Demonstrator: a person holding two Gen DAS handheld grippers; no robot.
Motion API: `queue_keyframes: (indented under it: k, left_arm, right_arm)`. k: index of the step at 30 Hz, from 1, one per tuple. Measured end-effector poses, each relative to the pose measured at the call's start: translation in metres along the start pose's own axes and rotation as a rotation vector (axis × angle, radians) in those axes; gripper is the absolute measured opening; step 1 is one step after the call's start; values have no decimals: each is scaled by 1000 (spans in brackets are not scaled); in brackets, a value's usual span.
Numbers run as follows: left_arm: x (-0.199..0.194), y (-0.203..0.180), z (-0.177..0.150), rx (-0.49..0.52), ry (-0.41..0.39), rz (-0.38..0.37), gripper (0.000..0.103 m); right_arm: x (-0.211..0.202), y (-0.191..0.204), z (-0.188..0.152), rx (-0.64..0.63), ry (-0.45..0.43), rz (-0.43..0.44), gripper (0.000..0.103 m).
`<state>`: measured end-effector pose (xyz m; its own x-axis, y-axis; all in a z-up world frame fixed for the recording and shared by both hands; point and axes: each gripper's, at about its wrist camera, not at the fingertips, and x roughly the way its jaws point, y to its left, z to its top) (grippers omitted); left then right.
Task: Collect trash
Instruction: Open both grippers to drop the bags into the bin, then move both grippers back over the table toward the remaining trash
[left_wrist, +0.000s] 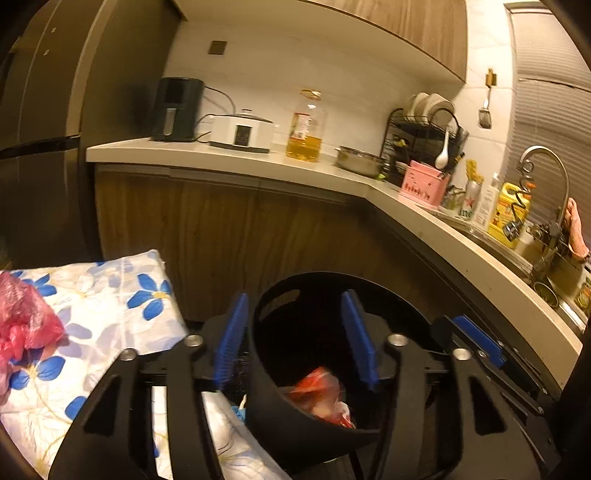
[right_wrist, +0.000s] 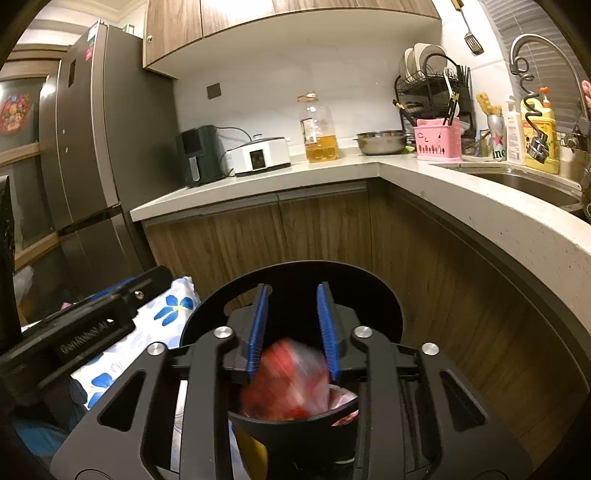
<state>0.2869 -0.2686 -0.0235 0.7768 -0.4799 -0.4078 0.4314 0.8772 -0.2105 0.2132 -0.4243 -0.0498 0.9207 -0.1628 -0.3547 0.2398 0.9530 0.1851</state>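
drop step: right gripper (right_wrist: 291, 328) jaws spread over the black bin (right_wrist: 295, 421), red plastic wrapper (right_wrist: 288, 384) blurred, apparently falling in, not pinched. left gripper (left_wrist: 295, 332) also spread and empty above the bin. next likely the pink bag (left_wrist: 26, 321) on the floral cloth (left_wrist: 110, 295); needs a reach left and a firm pinch on thin film.

We read little here. On the green-and-silver can (right_wrist: 496, 137) by the sink, below a red star, we make out the letters "ine", the rest of the word turned out of sight; the left wrist view shows the same letters on that can (left_wrist: 468, 201). Labels on the oil bottle (right_wrist: 320, 129) and yellow bottle (right_wrist: 540, 140) are too blurred to read.
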Motion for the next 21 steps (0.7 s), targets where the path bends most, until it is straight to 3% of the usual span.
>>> queue_keyframes:
  k: [3,7,11,14,21]
  left_arm:
    - [-10,7,-4,-6,-14,57,76]
    - [-26,17,-15,4,-14,158,87]
    - [-47,30,-27,-2,-7,241,89]
    - [-64,40,-34,-7,-14,302,96]
    - [-106,54,-42,-19,-60,397,97]
  right_arm:
    - [-5,3,-5,-3,3,1,42]
    - [-13,10,-13,-21,11,-6,51]
    - [-23,16,-22,-29,21,-16,64]
    - [-32,21,-27,-36,22,-28,73]
    - [-55,34,-33,-30,7,-26,78]
